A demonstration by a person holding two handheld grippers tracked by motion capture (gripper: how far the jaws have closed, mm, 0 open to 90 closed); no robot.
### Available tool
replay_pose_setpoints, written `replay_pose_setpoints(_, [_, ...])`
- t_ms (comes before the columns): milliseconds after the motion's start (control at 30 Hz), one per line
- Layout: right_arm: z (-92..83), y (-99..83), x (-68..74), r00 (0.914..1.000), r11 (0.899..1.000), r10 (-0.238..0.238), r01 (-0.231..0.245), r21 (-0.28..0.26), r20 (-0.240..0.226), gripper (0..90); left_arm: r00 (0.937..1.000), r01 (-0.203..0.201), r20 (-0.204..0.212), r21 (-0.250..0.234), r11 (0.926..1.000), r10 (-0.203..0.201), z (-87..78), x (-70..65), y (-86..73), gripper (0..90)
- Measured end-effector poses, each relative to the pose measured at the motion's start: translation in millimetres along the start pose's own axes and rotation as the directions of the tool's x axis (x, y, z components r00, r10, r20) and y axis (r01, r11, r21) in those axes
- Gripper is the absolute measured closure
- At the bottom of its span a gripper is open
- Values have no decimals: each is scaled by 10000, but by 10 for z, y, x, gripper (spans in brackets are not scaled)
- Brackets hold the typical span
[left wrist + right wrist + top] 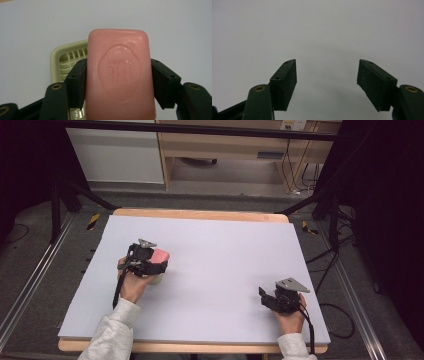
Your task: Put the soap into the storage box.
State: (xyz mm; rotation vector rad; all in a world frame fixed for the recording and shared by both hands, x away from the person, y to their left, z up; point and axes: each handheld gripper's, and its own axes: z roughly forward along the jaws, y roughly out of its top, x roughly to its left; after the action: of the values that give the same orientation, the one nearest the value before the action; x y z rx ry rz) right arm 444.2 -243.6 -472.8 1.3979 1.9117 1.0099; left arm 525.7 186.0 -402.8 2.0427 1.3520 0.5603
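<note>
A pink soap bar (120, 75) with an oval stamp is clamped between the two black pads of my left gripper (119, 66), which is shut on its long sides. Just below and behind the bar sits a cream slatted soap dish (65, 57), partly hidden by the bar and the left jaw. From above, the left gripper (160, 261) holds the soap bar (161, 255) over the soap dish (156, 279) at the left middle of the table. My right gripper (264, 296) rests at the front right; in its own view the right gripper (327, 66) stands open with nothing between the jaws.
A pale lavender board (215, 250) covers the wooden table (200, 214). Dark frame legs and cables stand on the floor around it, and a wooden desk (225, 145) is beyond the far edge.
</note>
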Motion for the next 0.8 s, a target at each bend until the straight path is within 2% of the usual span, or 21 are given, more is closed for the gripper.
replay_pose_setpoints(333, [7,-2,0,10000,10000,-14,14,-4,20,322,9988,386,-299,-19,9993,-386,87,177,-21,369])
replay_pose_setpoints(800, [9,-2,3,10000,10000,-23,23,4,14,321,9958,818,-403,-33,9966,-819,227,298,-115,368])
